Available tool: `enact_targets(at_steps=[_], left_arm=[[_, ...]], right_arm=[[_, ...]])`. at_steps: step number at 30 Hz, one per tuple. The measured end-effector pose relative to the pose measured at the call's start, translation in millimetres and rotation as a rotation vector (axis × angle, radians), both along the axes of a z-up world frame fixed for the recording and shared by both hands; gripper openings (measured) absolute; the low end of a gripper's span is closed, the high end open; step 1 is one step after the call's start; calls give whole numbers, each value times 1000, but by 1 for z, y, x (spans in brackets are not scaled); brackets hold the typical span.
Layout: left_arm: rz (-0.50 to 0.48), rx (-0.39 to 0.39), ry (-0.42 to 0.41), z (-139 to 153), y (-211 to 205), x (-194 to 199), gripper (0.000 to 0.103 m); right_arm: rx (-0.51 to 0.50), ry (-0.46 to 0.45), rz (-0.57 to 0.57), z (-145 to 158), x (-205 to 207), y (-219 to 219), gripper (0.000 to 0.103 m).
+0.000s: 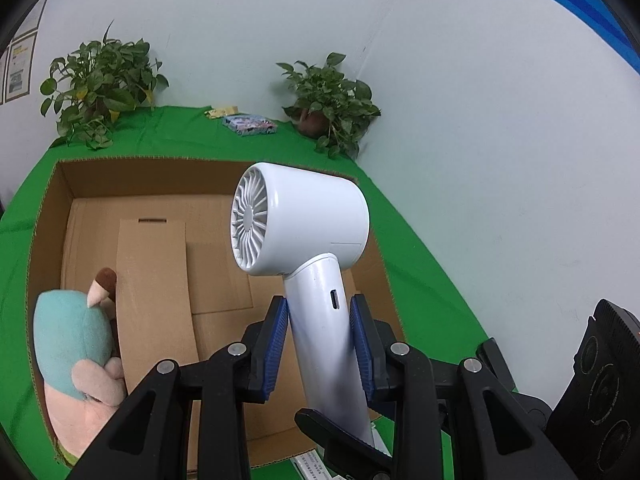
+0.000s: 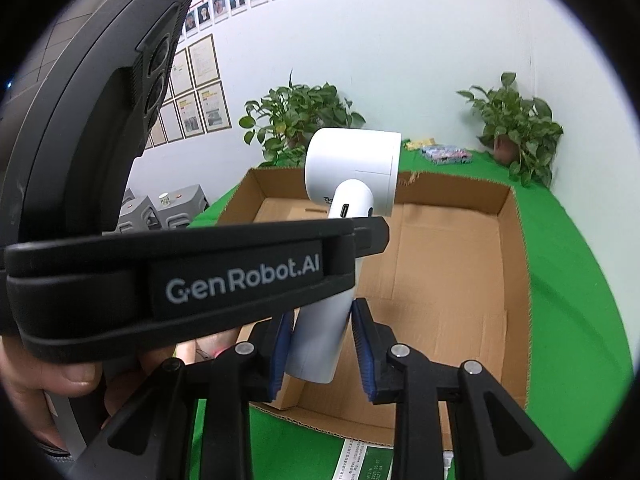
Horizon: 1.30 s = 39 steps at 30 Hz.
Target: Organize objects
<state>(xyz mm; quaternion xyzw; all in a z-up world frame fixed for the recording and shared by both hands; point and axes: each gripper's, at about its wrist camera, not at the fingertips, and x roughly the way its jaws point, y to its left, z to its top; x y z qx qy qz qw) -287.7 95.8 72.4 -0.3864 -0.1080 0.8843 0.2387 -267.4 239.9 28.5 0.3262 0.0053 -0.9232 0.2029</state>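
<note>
"GenRobot.AI" in pale letters on the black left gripper [image 2: 236, 280] body; other print illegible.

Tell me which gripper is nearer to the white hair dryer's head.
Left. The left gripper clamps the handle midway, below the head; the right gripper clamps the handle's bottom end, farther away.

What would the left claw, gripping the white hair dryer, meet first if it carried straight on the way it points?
Probably the bare floor of the open cardboard box. The left claw, shut on the hair dryer, angles down into it; the plush toy sits off to the left. Depth is unclear.
</note>
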Motion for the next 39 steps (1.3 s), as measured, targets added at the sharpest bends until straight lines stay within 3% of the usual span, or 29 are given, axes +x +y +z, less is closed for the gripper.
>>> enact_targets(at_steps=[13,24,32,39], left_arm=[[21,-56,-148,-108,15,-24,29],[95,-64,-233,-166,11,-39,29],[116,-126,-246,-177,16,-46,28],[109,-152,-223,-161,8,-34,28]], right_arm=[[-57,-142,19,-74,-13,13,28],[-63,-212,76,-115,-25,12,28],[-80,-267,76,-135,-39,6,26],[-88,-291,47,-146,-40,2,24]])
